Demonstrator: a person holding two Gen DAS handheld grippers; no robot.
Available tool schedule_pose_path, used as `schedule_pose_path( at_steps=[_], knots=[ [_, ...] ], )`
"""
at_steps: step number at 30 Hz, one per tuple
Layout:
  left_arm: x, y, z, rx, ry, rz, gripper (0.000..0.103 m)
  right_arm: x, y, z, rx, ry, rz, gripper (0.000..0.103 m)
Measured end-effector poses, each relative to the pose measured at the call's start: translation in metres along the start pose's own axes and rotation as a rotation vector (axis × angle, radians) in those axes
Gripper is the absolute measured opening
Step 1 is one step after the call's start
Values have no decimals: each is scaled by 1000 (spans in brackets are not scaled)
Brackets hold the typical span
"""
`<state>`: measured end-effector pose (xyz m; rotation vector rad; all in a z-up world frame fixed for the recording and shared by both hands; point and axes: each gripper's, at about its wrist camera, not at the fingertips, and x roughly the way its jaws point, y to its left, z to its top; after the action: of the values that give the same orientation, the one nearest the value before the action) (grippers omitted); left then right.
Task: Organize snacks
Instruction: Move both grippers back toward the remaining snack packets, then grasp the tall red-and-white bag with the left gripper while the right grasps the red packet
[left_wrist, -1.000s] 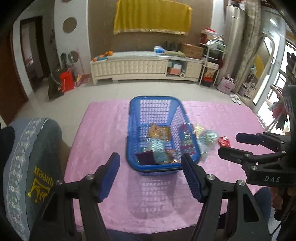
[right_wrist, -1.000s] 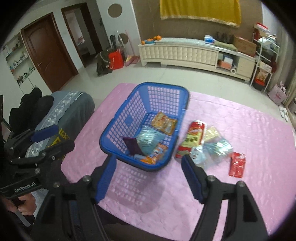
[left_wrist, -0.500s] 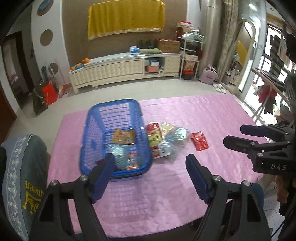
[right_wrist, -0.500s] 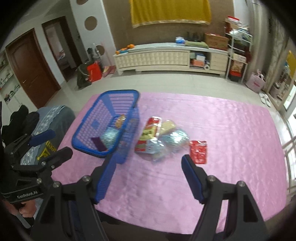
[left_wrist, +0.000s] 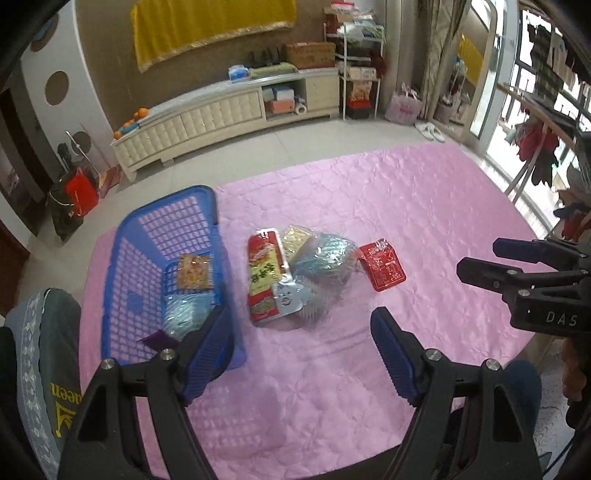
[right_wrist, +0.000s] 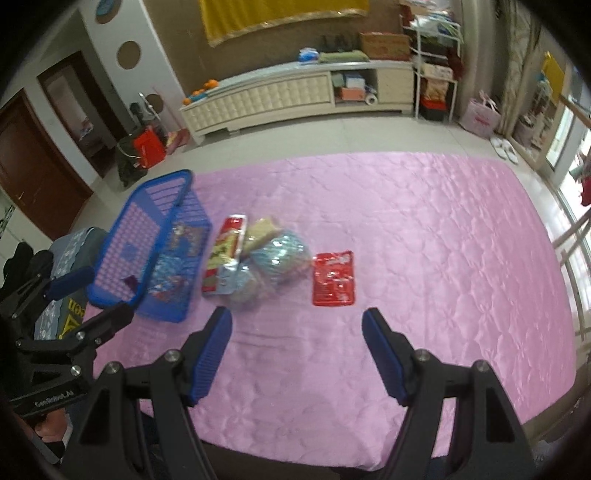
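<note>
both the left tongs (left_wrist: 301, 350) and right tongs (right_wrist: 295, 352) hovered wide open and empty over the counter (right_wrist: 424, 229), where loose snack packets (right_wrist: 258, 258) lay piled beside the blue basket (left_wrist: 166, 236), so a careless grasp risked dragging several overlapping slippery wrappers.

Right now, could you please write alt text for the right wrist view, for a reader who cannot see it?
The open right gripper hovers over a pink tablecloth. Ahead lie a red packet and a pile of snack bags, beside a blue basket that holds more snacks.
</note>
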<state>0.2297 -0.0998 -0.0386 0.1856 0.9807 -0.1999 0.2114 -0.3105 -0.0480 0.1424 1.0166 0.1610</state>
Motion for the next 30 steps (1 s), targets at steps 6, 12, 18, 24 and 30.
schedule_pose_path(
  at_steps=[6, 12, 18, 24, 30],
  knots=[
    [45, -6, 25, -9, 76, -12, 76, 42, -19, 14, -9, 70, 0, 77],
    [101, -6, 45, -1, 176, 12, 76, 93, -30, 33, -40, 142, -6, 77],
    [154, -2, 48, 23, 253, 69, 76, 132, -26, 42, -100, 148, -46, 77],
    [186, -12, 51, 85, 274, 214, 76, 160, -35, 33, -75, 142, -47, 77],
    [210, -18, 51, 171, 285, 319, 72, 158, -47, 32, -53, 141, 13, 77]
  ],
)
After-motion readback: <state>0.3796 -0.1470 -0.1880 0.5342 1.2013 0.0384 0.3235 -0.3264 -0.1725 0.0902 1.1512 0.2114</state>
